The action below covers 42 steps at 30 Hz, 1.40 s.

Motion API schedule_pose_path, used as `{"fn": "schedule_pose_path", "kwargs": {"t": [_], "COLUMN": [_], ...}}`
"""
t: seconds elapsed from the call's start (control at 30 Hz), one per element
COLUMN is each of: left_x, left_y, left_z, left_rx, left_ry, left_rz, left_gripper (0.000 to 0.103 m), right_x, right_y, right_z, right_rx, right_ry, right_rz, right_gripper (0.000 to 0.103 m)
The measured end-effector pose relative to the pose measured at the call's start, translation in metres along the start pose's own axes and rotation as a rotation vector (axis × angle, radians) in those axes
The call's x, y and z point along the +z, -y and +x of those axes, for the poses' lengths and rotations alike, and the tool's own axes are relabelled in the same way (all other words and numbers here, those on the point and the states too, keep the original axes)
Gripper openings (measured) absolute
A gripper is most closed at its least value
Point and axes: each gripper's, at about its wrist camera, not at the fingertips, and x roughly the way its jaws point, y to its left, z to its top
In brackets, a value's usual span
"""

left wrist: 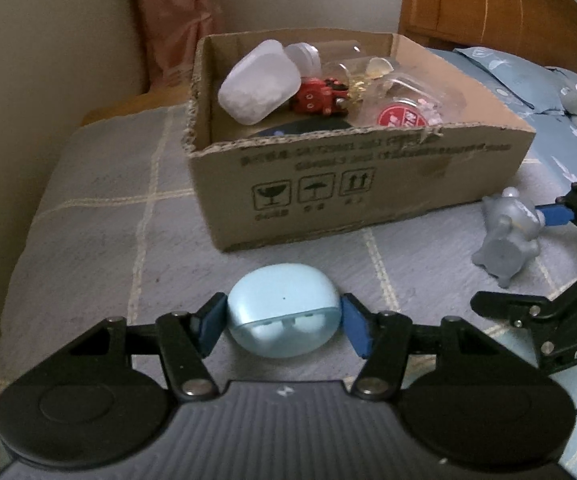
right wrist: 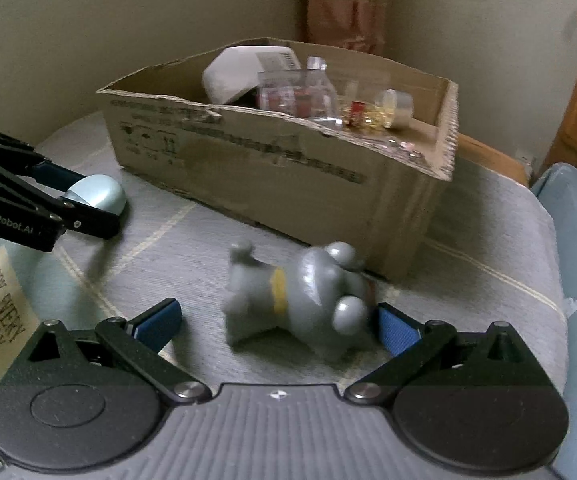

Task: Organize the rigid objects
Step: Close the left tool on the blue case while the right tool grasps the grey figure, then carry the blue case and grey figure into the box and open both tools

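My left gripper (left wrist: 284, 326) squeezed the smooth light-blue earbud case (left wrist: 284, 316), low in the middle of the frame. My right gripper (right wrist: 278, 326) was wide open around the grey toy animal (right wrist: 300, 300). I needed to lift straight up, over the brown cardboard box (left wrist: 368, 184).

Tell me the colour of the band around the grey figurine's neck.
Yellow: the band circles the grey figurine; the right wrist view shows it best.

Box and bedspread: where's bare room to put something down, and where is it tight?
Free: the bedspread left of the box, out to the wall. Inside, the bare floor at the right end beside the small jar. Crowded: the box's left end under the white case, and the strip in front, holding the earbud case and gray figurine.
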Motion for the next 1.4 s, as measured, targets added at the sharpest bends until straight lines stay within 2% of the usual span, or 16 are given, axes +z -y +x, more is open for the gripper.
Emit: {"fn": "schedule_pose_path", "kwargs": {"t": [0.3, 0.4, 0.5, 0.57, 0.7, 0.8, 0.93, 1.1, 1.4], "left_x": [0.000, 0.001, 0.002, 0.002, 0.002, 0.003, 0.004, 0.006, 0.007], "left_y": [-0.002, -0.002, -0.001, 0.000, 0.002, -0.001, -0.003, -0.006, -0.004], "left_z": [0.001, 0.003, 0.004, 0.005, 0.006, 0.006, 0.005, 0.004, -0.016], "left_rx": [-0.005, -0.006, -0.010, -0.009, -0.010, -0.018, -0.009, -0.021, -0.051], "left_ry": [0.008, 0.012, 0.011, 0.008, 0.009, 0.011, 0.017, -0.002, -0.035], "left_rz": [-0.005, -0.002, -0.004, -0.003, 0.000, -0.020, -0.013, 0.009, 0.111], "left_gripper": [0.061, 0.062, 0.068, 0.073, 0.076, 0.074, 0.061, 0.061, 0.060], "right_x": [0.002, 0.005, 0.008, 0.010, 0.014, 0.015, 0.015, 0.017, 0.021], "right_y": [-0.012, -0.009, -0.007, -0.006, -0.006, -0.007, -0.006, -0.008, -0.008], "right_z": [-0.005, -0.002, 0.003, 0.005, 0.004, 0.000, -0.001, -0.004, -0.030], "right_rx": [0.028, 0.003, -0.032, -0.037, -0.047, -0.054, -0.061, -0.070, -0.051], "right_ry": [-0.061, -0.046, -0.036, -0.030, -0.025, -0.027, -0.028, -0.035, -0.028], "right_rz": [-0.020, 0.020, 0.043, 0.055, 0.053, 0.051, 0.051, 0.042, 0.009], "right_gripper": [0.103, 0.103, 0.103, 0.100, 0.086, 0.079, 0.078, 0.077, 0.077]}}
